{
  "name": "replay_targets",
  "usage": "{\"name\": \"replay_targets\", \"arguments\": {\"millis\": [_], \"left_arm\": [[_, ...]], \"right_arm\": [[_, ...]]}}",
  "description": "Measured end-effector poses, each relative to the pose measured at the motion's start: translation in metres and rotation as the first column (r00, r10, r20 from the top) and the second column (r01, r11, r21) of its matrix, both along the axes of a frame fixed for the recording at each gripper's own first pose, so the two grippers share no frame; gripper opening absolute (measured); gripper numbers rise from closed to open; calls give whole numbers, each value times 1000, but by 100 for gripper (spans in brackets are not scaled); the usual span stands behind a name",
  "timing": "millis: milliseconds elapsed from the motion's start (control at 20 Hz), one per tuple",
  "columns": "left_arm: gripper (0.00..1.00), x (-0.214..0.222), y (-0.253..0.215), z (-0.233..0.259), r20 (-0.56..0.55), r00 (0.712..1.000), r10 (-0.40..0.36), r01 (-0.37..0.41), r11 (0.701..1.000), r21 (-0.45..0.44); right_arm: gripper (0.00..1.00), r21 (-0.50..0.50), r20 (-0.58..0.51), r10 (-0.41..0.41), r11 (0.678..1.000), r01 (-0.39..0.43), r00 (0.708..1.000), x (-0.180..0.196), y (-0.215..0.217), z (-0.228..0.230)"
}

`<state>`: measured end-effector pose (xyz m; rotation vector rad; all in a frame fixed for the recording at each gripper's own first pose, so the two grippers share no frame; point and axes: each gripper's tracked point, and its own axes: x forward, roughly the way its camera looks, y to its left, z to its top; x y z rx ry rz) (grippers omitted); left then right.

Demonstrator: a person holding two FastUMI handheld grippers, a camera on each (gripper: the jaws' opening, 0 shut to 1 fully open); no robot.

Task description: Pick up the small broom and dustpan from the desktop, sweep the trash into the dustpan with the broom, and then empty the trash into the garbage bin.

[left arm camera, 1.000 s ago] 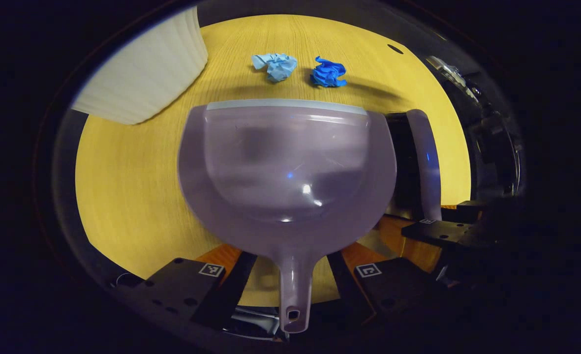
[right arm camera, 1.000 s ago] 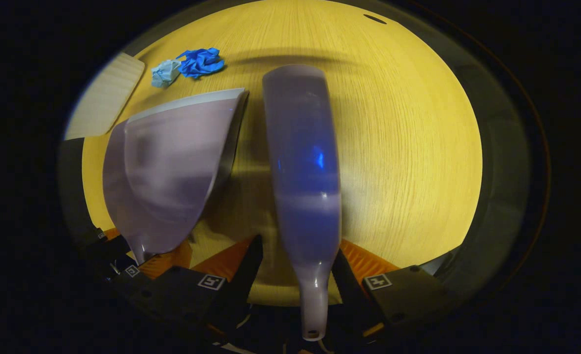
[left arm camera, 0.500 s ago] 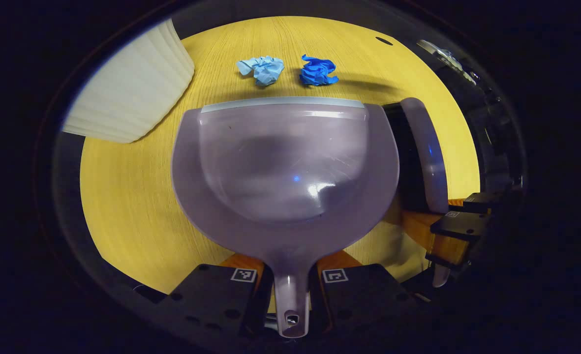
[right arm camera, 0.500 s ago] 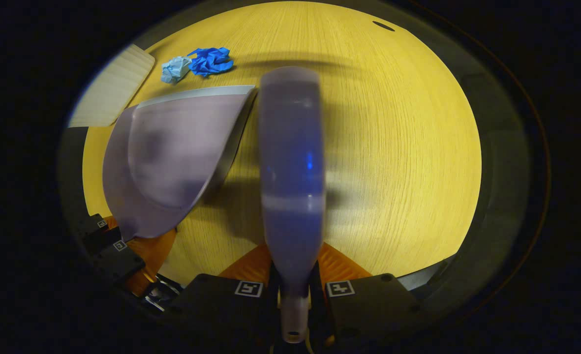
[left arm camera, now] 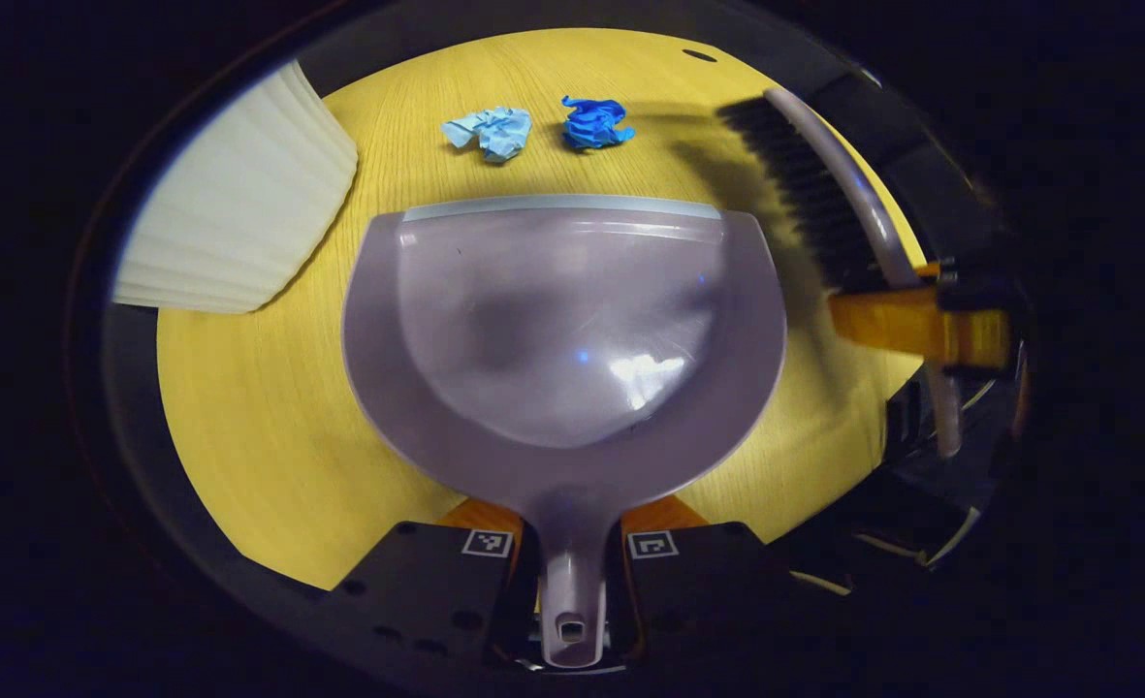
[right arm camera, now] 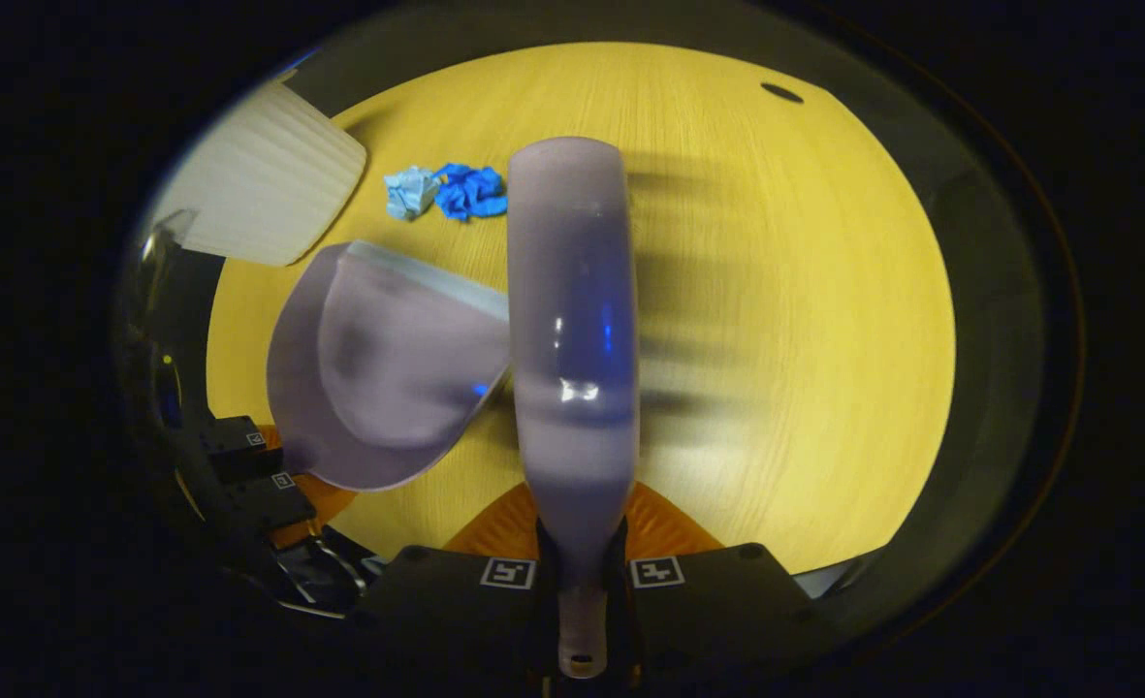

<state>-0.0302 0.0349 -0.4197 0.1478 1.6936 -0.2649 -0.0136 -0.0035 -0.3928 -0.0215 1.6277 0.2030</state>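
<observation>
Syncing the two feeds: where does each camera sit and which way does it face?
Left gripper view: rides the left claw, faces forward over the pale purple plastic dustpan it grips; own fingers at bottom.
Right gripper view: rides the right claw, looks along the pale purple broom it grips; own fingers at bottom.
Shared: yellow wooden desktop, two crumpled blue paper balls, white ribbed bin, dustpan, broom.

Dustpan [left arm camera: 562, 330] hides desktop [left arm camera: 242, 388] beneath; bin [left arm camera: 233, 213] cut off left of dustpan; broom [right arm camera: 572, 320] motion-blurred, bristles hidden.

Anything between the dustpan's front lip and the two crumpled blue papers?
No: left gripper view shows bare yellow wooden desktop between lilac plastic dustpan and the paper wads.
</observation>
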Motion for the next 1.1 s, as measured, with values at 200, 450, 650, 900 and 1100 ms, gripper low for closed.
{"name": "replay_targets", "arguments": {"millis": [200,450,650,900,1100], "left_arm": [[27,-7,12,7,10,998,-56,55,998,19],[27,-14,21,9,4,995,-104,104,994,28],[27,-12,25,9,1,993,-120,120,992,32],[27,-15,28,4,-24,992,-121,122,992,21],[27,-16,30,4,-25,990,-140,140,990,29]], "right_arm": [[20,-58,83,166,985,-162,983,79,-8,16],[20,-142,106,408,909,-392,907,170,9,-5],[21,-143,39,549,830,-539,835,182,36,-37],[21,-138,-86,717,679,-721,692,166,38,-59],[20,7,-100,811,579,-815,576,137,52,-54]]}}
